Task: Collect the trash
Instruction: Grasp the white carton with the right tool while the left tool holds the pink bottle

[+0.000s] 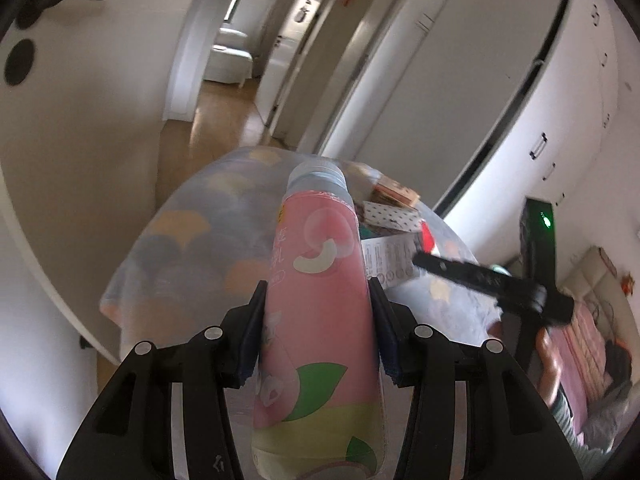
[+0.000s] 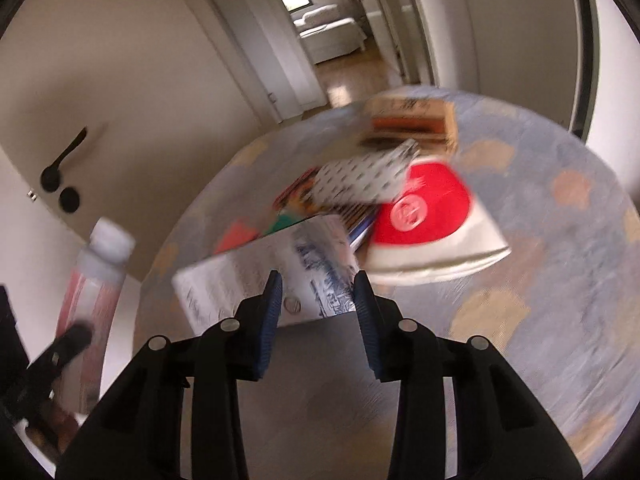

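My left gripper [image 1: 318, 316] clamps the pink bottle [image 1: 320, 280], lifted clear of the worktop [image 2: 540, 240]; my right gripper [image 2: 318, 300] straddles the white carton [image 2: 260, 276], grip uncertain, beside the far trash pile [image 2: 380, 184].

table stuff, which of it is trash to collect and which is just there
Trash for the job:
- pink bottle, clamped in the left gripper
- white printed carton, between the right gripper jaws
- red and white paper bowl
- dotted wrapper
- brown box

Just there:
- patterned tablecloth
- door handle
- bed
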Action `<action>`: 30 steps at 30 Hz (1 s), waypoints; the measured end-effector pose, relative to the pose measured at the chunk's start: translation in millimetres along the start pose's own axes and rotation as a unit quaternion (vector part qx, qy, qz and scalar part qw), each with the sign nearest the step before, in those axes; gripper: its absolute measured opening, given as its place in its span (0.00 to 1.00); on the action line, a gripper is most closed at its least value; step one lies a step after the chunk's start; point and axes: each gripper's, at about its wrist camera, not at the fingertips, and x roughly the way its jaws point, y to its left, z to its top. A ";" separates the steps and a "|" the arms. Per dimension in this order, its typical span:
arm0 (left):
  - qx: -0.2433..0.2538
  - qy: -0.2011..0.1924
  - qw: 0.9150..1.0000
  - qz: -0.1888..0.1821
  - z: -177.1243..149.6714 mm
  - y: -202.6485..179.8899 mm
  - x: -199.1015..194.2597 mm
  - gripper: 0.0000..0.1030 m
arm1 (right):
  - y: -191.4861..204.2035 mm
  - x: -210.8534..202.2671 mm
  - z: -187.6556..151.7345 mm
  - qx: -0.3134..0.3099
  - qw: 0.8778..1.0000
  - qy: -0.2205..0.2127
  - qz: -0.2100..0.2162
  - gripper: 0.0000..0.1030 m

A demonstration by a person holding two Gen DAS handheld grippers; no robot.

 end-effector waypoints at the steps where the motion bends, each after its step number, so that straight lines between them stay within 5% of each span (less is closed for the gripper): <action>1: -0.004 -0.003 1.000 0.003 0.5 2.3 -0.6 0.45 | 2.4 -0.7 -3.3 -0.002 1.000 0.004 0.006 0.33; 10: -0.019 -0.013 1.000 0.009 9.0 11.8 2.4 0.45 | 43.0 -11.8 -44.9 -0.053 0.993 0.059 0.088 0.36; 14: -0.020 -0.014 1.000 0.009 10.2 13.3 2.9 0.45 | 47.5 -17.1 -37.1 -0.087 0.994 0.034 0.055 0.61; 21: -0.021 -0.015 1.000 0.014 9.9 13.2 3.1 0.45 | 74.9 19.5 -20.4 -0.211 0.976 0.047 0.037 0.69; 30: -0.015 -0.016 1.000 0.015 9.0 12.4 2.0 0.45 | 89.8 39.9 -16.9 -0.255 0.965 0.047 0.021 0.70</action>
